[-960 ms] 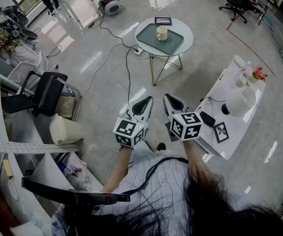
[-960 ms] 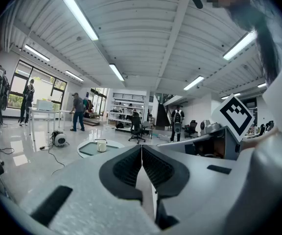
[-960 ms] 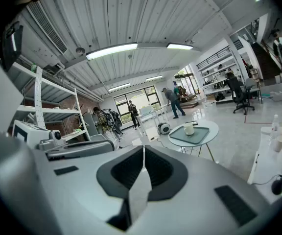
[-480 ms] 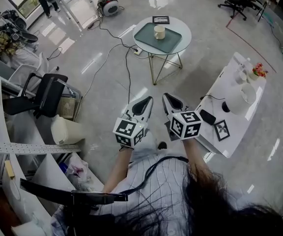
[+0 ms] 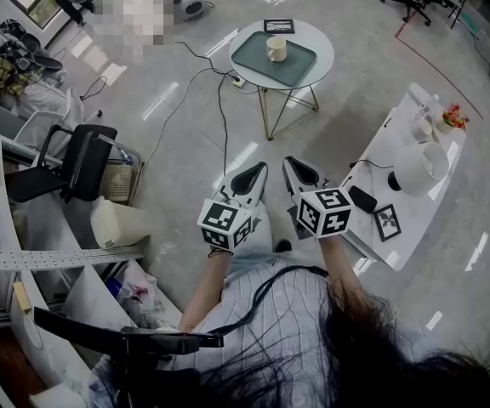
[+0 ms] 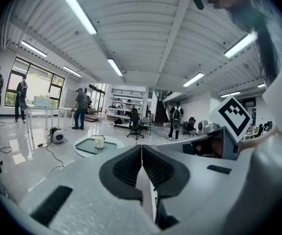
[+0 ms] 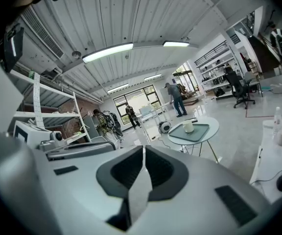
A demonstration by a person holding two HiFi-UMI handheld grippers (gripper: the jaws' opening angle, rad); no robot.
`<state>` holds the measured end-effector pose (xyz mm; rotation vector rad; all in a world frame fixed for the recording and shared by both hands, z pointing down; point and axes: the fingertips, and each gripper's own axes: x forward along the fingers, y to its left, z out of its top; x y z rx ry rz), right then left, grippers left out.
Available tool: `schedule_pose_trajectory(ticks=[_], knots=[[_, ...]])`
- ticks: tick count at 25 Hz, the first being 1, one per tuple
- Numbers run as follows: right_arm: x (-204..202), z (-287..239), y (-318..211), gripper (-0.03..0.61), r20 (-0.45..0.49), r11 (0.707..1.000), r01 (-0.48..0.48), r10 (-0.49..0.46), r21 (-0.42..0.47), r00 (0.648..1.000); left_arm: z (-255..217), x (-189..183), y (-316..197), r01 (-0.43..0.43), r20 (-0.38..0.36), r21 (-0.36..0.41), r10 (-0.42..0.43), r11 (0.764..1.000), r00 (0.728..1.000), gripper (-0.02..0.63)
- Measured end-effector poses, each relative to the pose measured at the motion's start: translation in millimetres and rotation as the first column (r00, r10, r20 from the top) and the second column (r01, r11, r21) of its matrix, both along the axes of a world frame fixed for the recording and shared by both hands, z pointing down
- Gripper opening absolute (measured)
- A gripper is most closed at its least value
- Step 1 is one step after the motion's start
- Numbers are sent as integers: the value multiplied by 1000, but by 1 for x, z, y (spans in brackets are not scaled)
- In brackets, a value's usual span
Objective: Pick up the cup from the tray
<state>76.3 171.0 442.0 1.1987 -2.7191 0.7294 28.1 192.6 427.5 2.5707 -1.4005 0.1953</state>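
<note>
Far beyond the clenched, empty left gripper (image 5: 249, 179) and right gripper (image 5: 301, 177), the cup (image 5: 276, 48) on its tray (image 5: 301, 60) seems light, stiff, breakable: pinch its wall.

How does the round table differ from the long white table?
The round table is circular on thin gold legs; the long white table is rectangular. The round table carries a green tray with the cup; the long white table holds white items and flowers. Both have white tops.
</note>
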Motion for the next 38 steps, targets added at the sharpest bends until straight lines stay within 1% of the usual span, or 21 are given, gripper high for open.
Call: schedule_pose_trajectory(ticks=[5, 10, 14, 19, 24, 28, 33, 38], knots=[[-10, 4, -28, 34, 42, 1000, 3, -2, -27, 999, 6, -14, -27, 7, 7, -10, -7, 1000, 1000, 14], [-17, 11, -67, 34, 30, 999, -12, 13, -35, 999, 9, -26, -74, -1, -6, -5, 1, 1000, 1000, 14], [-24, 18, -103, 34, 33, 997, -40, 42, -62, 999, 14, -33, -116, -36, -13, -18, 36, 999, 999, 14], [-49, 23, -160, 34, 28, 993, -72, 75, -89, 997, 14, -55, -169, -90, 7, -27, 90, 996, 996, 14], [-83, 14, -218, 34, 14, 993, -91, 92, -73, 996, 8, -85, -228, -122, 0, -17, 122, 992, 993, 14], [-99, 10, -256, 34, -6, 991, -123, 123, -62, 992, 7, -99, -268, -160, -1, -9, 160, 987, 987, 14], [-109, 7, -282, 34, -25, 985, -163, 162, -55, 987, 12, -112, -301, -194, -12, -17, 194, 981, 981, 14], [-107, 11, -295, 34, -43, 979, -192, 189, -70, 981, 17, -111, -317, -221, -27, -39, 220, 975, 975, 14]])
